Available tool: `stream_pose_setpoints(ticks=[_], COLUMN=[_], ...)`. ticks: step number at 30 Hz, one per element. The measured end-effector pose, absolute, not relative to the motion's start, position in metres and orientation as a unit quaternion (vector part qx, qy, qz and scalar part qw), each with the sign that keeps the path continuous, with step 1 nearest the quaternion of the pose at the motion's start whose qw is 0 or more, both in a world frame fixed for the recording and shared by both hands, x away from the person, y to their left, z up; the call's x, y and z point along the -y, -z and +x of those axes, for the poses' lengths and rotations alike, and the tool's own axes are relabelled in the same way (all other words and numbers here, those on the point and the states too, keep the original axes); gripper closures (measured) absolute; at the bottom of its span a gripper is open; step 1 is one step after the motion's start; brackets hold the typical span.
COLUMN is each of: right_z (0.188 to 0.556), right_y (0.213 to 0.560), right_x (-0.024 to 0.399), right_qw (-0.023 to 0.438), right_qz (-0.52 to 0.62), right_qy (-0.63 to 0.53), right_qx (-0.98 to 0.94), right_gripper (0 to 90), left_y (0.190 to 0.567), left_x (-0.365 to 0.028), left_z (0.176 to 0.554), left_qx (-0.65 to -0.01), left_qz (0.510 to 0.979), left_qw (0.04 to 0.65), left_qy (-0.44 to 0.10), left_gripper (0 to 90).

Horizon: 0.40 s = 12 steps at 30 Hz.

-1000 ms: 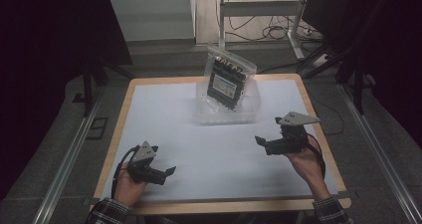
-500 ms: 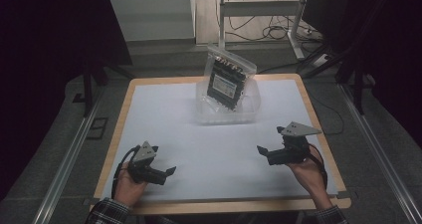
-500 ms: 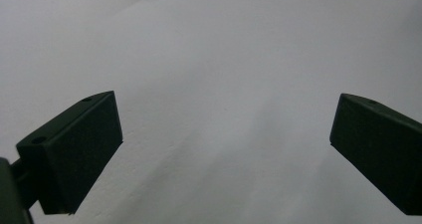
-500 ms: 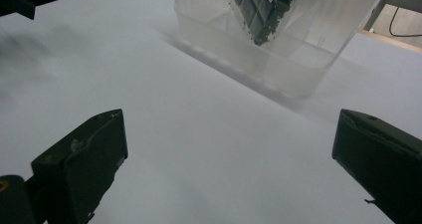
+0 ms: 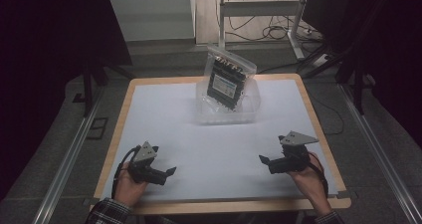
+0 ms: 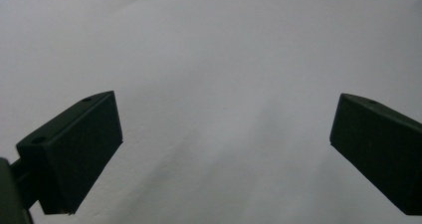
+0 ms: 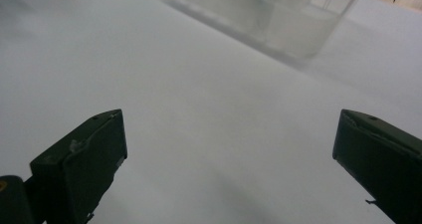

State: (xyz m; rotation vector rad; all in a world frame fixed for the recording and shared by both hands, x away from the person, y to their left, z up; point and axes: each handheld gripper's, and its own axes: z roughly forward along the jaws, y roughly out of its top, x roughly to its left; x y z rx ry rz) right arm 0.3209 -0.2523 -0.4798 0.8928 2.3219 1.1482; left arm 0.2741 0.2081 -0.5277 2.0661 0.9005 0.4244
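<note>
Left gripper (image 5: 166, 173) fingers apart; right gripper (image 5: 264, 162) likewise; bagged box (image 5: 227, 82) untouched.

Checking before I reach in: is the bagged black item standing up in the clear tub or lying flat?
Standing, tilted: the bagged item rises well above the clear tub rim.

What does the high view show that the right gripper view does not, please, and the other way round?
High view alone: the whole table with its wooden rim, both hands, the left gripper, and the black item in a clear bag standing tilted in the tub.

Right gripper view alone: a close look along the right gripper, its two black jaws wide apart with nothing between them.

Both: the white table surface, the right gripper, and the clear tub, whose lower wall shows at the top of the right gripper view.
</note>
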Motion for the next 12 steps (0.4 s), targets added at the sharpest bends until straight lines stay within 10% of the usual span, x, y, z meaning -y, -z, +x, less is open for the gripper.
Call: stream_pose_setpoints(ticks=[12], right_z=[0.325], right_y=[0.498], right_x=[0.256], right_qw=[0.172], right_qz=[0.323], right_qy=[-0.396], right_qx=[-0.842], right_gripper=[0.9], left_y=[0.528], left_x=[-0.207], left_z=[0.274], left_qx=[-0.358], left_qz=[0.822], left_qw=[0.410], left_qy=[-0.169], left_gripper=[0.0])
